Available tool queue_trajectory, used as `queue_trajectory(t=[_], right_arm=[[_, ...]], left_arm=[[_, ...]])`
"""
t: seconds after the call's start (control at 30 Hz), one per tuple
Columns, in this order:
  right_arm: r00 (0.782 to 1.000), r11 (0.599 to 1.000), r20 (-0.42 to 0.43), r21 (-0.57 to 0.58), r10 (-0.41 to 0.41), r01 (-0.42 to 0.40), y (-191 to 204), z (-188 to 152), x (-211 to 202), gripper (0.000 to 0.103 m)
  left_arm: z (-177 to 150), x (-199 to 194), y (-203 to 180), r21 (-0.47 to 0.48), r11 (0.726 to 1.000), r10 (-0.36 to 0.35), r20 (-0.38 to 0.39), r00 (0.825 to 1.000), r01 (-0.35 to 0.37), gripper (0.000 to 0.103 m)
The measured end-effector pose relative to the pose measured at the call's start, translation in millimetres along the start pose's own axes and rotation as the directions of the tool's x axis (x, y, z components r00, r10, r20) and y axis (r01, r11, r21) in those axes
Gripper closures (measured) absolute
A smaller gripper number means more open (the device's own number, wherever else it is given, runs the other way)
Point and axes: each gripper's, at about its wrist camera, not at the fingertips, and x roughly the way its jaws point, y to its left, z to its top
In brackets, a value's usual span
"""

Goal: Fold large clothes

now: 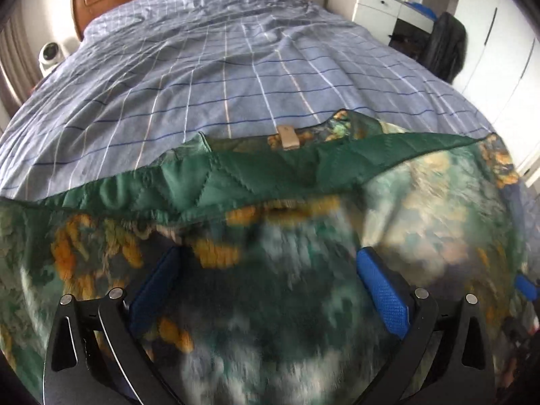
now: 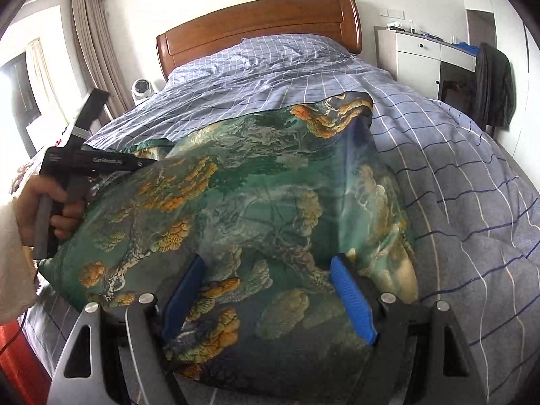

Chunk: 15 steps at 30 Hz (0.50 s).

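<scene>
We see a wide bed (image 2: 455, 182) under a soft, creased blue-grey duvet with a thin white and navy grid, backed by a curved, glossy wooden headboard (image 2: 260, 23). Across its near end lies the quilted jacket (image 2: 243, 202), a smooth satin shell printed with green and orange scenery. From the left wrist its lining (image 1: 270, 175) shows as a turned-over band of plain dark green, stitched in diamonds, with a small beige tag (image 1: 288, 138) at the collar. Our right gripper (image 2: 270, 290) holds its ribbed blue fingers wide apart above the jacket's dark lower part, not clamped on it. Our left gripper (image 1: 266, 283) likewise shows its textured blue fingers spread over blurred cloth, pinching nothing. In the right-wrist view, a hand (image 2: 50, 202) in a fuzzy white sleeve holds that gripper's handle at the jacket's left edge.
</scene>
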Motion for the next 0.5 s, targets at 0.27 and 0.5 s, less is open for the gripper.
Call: queue_trajectory(t=[0.27, 0.5], right_arm=[[1.0, 1.0, 0.002, 0.005, 0.006, -0.006, -3, -1, -1, 0.024], [1.0, 1.0, -0.008, -0.003, -0.014, 0.014, -2, 1, 1, 0.024]], left_arm=[[-63, -52, -19, 0.119, 0.993, -0.015, 0.068, 0.998, 0.007, 0.001], [-71, -44, -19, 0.113, 0.993, -0.026, 0.093, 0.995, 0.016, 0.001]])
